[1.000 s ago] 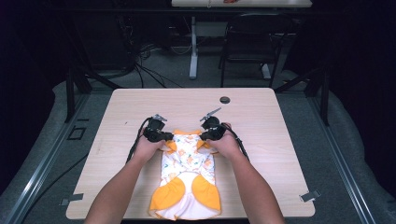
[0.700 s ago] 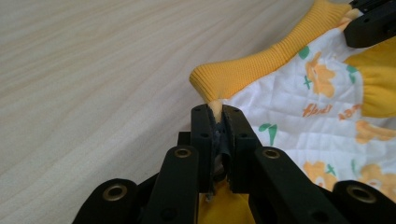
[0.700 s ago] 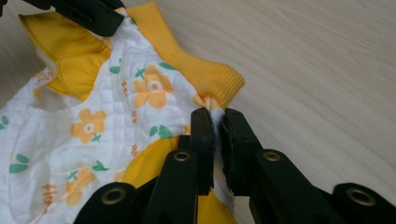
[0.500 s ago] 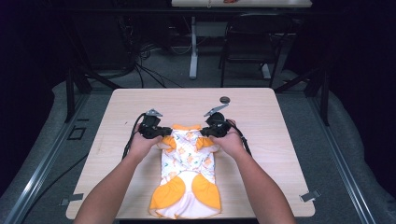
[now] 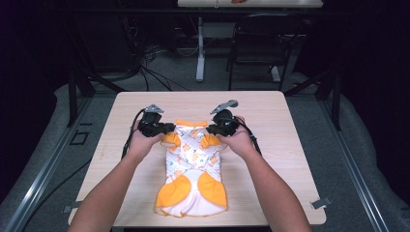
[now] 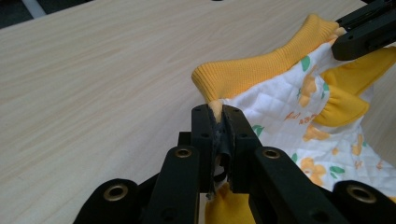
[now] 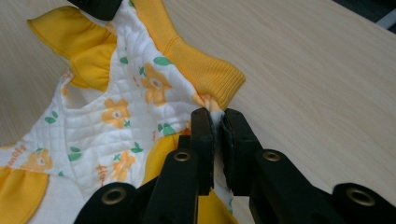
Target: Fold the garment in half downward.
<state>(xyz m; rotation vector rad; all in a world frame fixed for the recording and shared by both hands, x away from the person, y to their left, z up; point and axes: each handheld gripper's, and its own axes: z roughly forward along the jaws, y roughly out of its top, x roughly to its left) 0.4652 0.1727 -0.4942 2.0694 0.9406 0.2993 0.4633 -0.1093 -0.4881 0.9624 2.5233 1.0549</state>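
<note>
The quilted floral garment (image 5: pixel 192 166) lies lengthwise on the surface (image 5: pixel 270 121), its orange-ribbed collar end lifted at the far side. My left hand-held gripper (image 6: pixel 219 122) and right hand-held gripper (image 7: pixel 215 122) are each clenched on a shoulder corner beside the collar. I judge the fold goes best if I raise both corners evenly, keep the fabric taut between them, and watch that neither thin pinch slips

One quilted baby romper (image 5: pixel 192 166), one wooden table (image 5: pixel 290 145), two handheld grippers: left gripper (image 5: pixel 164 129), right gripper (image 5: pixel 212 129); two forearms; one chair (image 5: pixel 254 46).
</note>
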